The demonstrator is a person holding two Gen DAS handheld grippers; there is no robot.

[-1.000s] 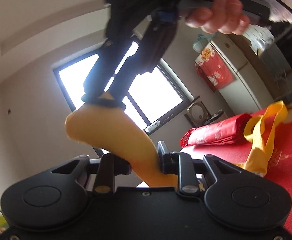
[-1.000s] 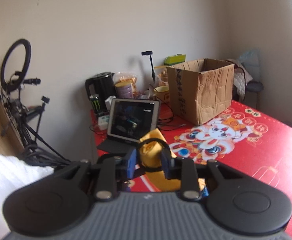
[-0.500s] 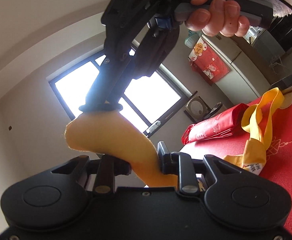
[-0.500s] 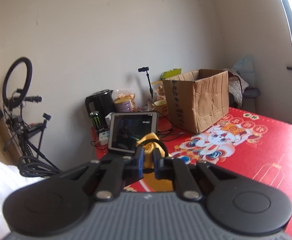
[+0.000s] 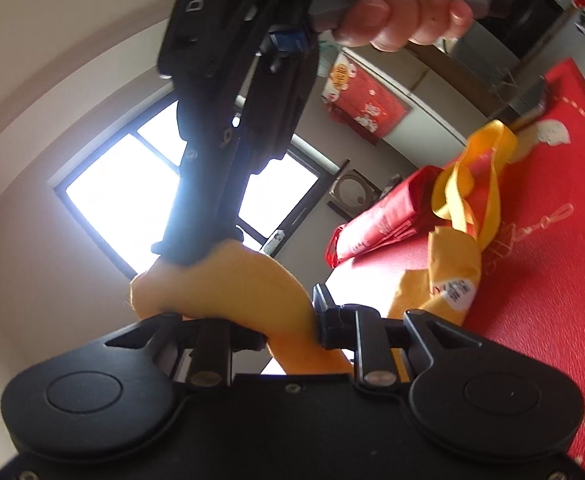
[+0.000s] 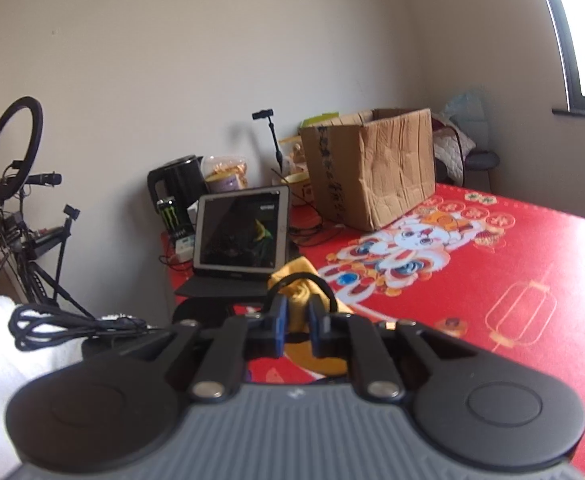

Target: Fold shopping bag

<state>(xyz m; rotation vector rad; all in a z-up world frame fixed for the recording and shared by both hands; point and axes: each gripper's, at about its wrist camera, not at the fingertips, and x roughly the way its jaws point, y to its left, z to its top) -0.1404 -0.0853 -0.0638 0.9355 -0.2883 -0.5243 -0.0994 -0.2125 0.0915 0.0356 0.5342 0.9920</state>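
Two hand-held grippers show — the left hand-held gripper (image 5: 288, 320) and the right hand-held gripper (image 6: 297, 320). One yellow shopping bag (image 5: 248, 280), with two loop handles (image 5: 472, 184) showing. One folded red bag (image 5: 380, 216). One cardboard box (image 6: 372, 164), one tablet (image 6: 242, 236), one black kettle (image 6: 176, 180), one drink can (image 6: 170, 216), one ring light (image 6: 12, 148) — all counted from the right wrist view.

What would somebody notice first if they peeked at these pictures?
Probably the bright yellow cloth, pinched right up close by the left gripper, with the right gripper gripping its far end from above. Next comes the red tablecloth with its cartoon lion-dance picture, and the crumpled cardboard box standing at its far end.
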